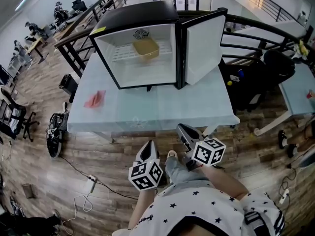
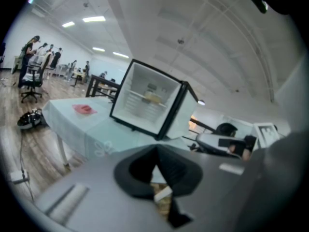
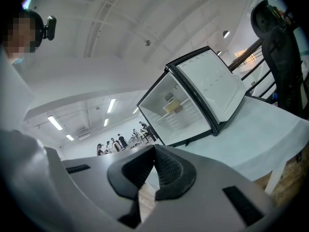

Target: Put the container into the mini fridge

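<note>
Wood-plank flooring surrounds a pale cloth-covered table, on which a black mini fridge with a white interior stands, its door open at the right of the head view. I read the tan rectangular container as resting on the white wire shelf inside the fridge. Both grippers are held low near the person's body, short of the table's near edge, tips aimed toward the fridge. Left gripper: jaws together, nothing between them. Right gripper: jaws together, likewise empty.
</note>
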